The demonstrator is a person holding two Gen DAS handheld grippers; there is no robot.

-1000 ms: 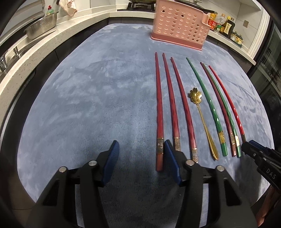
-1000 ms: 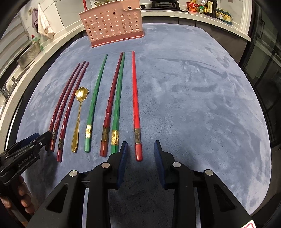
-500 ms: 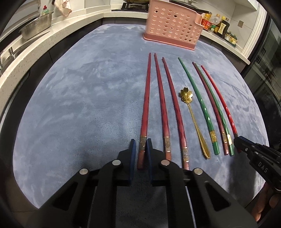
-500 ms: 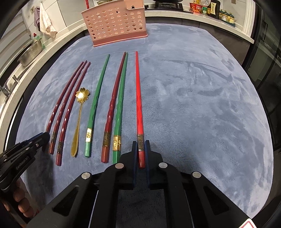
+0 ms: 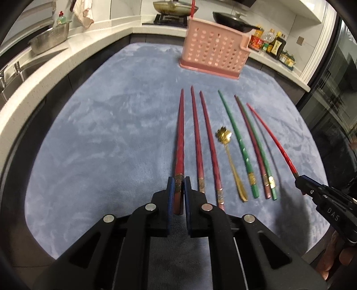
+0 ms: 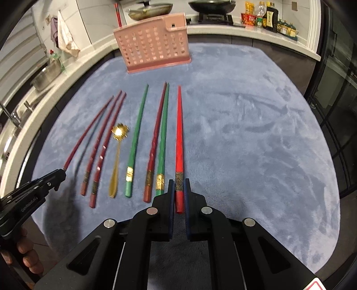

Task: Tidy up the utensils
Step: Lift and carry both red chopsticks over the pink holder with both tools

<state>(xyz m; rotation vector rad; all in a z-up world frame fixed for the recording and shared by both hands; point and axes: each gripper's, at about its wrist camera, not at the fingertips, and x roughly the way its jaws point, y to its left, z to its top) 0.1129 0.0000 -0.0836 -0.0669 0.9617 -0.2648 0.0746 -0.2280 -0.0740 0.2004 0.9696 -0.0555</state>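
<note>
Now lifting off the surface (image 5: 111, 133): left tool (image 5: 178, 196) clamping dark red chopstick (image 5: 179, 142), right tool (image 6: 179, 196) clamping bright red chopstick (image 6: 179, 133), heading for pink rack (image 6: 154, 46).

My left gripper (image 5: 178, 189) hides the butt end of the dark red chopstick (image 5: 179, 142) between its pads, and my right gripper (image 6: 179, 189) covers part of the bright red chopstick (image 6: 179, 142) likewise. Behind the pink basket (image 6: 154, 48), a red stick (image 6: 117, 14) is cut off below, its lower end unseen. Bottle labels (image 6: 270, 16) beside the basket are too small to read.
</note>
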